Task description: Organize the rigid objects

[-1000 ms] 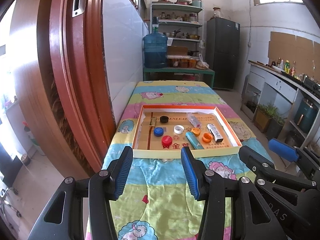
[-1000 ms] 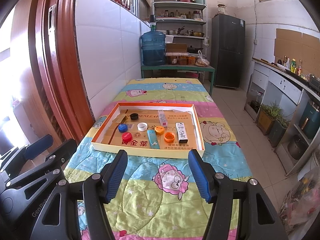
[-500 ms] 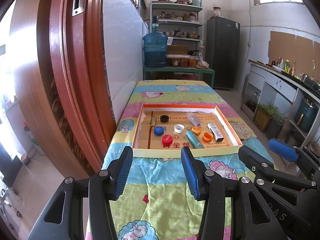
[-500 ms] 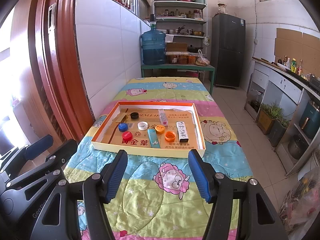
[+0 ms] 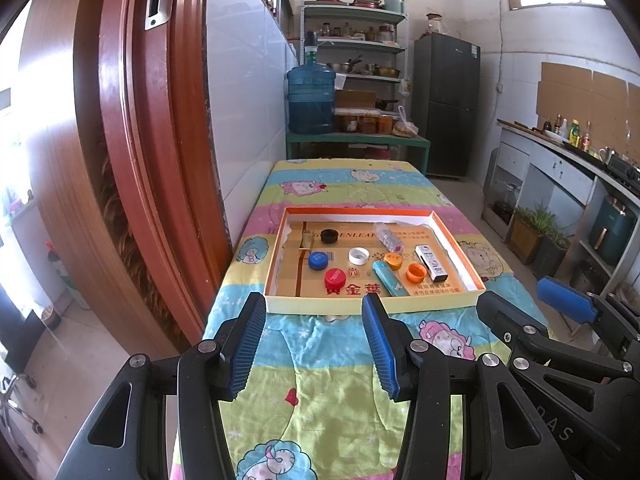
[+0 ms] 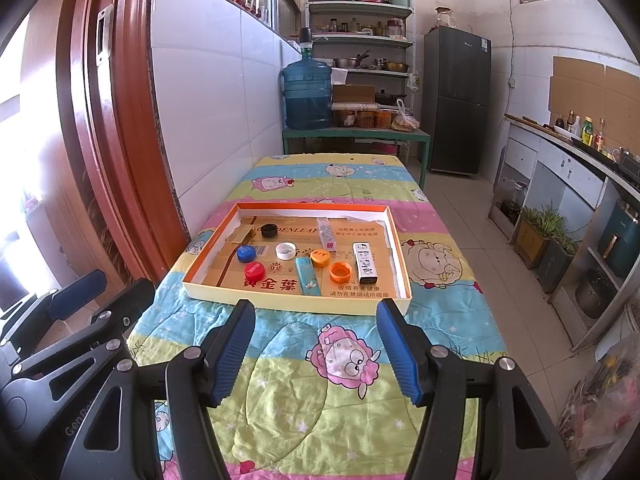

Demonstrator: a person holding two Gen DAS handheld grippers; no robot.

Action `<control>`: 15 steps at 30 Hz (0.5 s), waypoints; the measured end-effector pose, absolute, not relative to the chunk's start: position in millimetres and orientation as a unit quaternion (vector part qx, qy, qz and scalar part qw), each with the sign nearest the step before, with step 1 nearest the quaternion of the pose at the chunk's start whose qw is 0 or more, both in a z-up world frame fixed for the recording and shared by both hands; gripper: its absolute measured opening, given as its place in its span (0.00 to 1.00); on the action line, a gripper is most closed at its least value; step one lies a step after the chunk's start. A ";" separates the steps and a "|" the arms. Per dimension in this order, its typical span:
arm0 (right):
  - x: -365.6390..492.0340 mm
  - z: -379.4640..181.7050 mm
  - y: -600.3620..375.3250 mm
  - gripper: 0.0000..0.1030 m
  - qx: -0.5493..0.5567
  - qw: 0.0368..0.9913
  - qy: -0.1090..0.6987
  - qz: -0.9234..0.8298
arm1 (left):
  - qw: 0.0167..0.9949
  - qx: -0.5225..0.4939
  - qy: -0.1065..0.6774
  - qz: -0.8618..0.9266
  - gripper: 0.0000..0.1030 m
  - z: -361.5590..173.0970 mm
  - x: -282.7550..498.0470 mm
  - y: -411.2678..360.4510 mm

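**Both tongs wait over the quilt, short of the tray**

The left gripper (image 5: 314,342) hangs with its jaws apart and nothing between them. The right gripper (image 6: 316,350) stands a little wider, also empty. Just ahead of both sets of fingertips lies the shallow cardboard tray (image 6: 294,307) on the cartoon quilt (image 6: 320,392). Inside it, beyond the left gripper, sit the red cap (image 5: 335,278), blue cap (image 5: 318,260), white cap (image 5: 358,256) and black cap (image 5: 328,235); further right lie the turquoise lighter (image 5: 390,278), two orange caps (image 5: 416,273) and a white lighter (image 5: 431,263).
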State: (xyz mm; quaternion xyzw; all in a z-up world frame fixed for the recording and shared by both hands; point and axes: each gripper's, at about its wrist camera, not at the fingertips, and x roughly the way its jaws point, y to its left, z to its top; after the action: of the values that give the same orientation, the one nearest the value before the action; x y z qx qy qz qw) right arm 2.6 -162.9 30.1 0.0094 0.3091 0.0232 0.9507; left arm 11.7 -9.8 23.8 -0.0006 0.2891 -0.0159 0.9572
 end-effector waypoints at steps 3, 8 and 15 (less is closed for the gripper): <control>2.7 30.2 -162.9 0.61 0.009 0.951 0.309 0.023 | 0.957 0.000 0.290 -0.016 0.50 22.8 12.1 -10.2; 1.9 29.5 -163.8 0.61 0.009 0.950 0.310 0.023 | 0.957 0.000 0.291 -0.017 0.50 21.9 11.6 -10.3; 0.6 27.2 -165.5 0.61 0.009 0.950 0.311 0.024 | 0.956 0.001 0.291 -0.017 0.50 22.0 11.7 -11.5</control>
State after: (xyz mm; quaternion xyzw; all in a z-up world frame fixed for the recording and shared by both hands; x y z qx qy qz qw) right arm 0.6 -165.5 27.2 0.0089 0.3111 0.0241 0.9500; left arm 11.7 -11.5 22.0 0.0007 0.2912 -0.0173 0.9565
